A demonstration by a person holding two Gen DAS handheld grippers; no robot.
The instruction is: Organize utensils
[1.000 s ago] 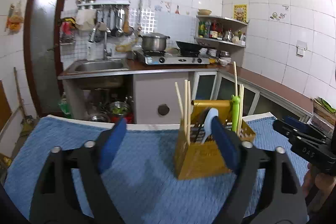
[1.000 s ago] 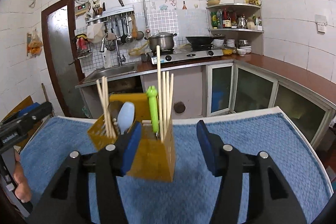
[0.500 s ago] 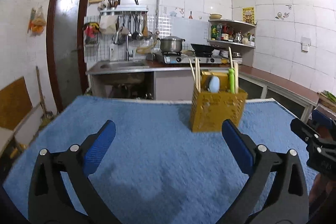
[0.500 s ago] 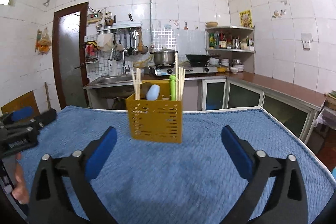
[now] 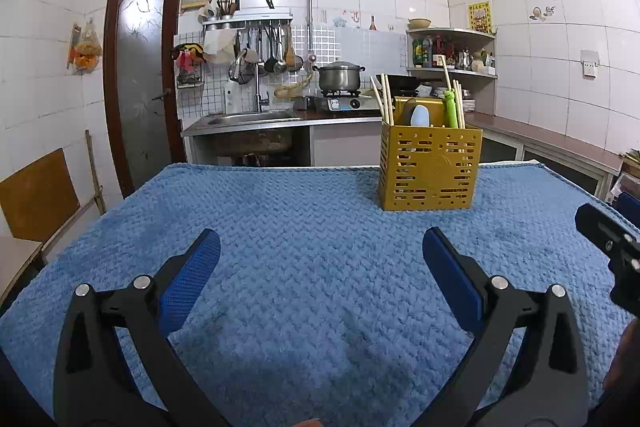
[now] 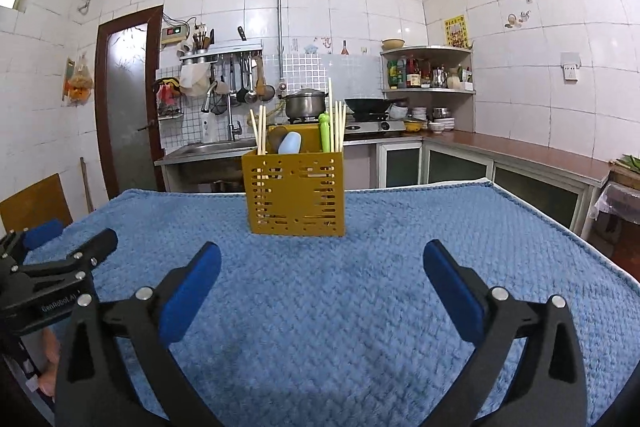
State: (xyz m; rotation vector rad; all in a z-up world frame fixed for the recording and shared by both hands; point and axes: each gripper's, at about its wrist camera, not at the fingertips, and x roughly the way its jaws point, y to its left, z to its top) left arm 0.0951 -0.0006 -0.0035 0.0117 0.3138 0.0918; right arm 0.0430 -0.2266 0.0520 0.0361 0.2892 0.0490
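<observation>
The left tongs hang spread wide and empty above the blue-towelled tabletop, well short of the upright yellow utensil holder packed with chopsticks, while the right tongs intrude at the edge.

Ahead of your right jaws and well apart from them, the yellow perforated utensil holder stands upright on the blue towel. From your left jaws it sits ahead and to the right. Inside it stand pale wooden chopsticks at both ends, a light blue spoon and a green utensil, all upright or slightly tilted.
</observation>
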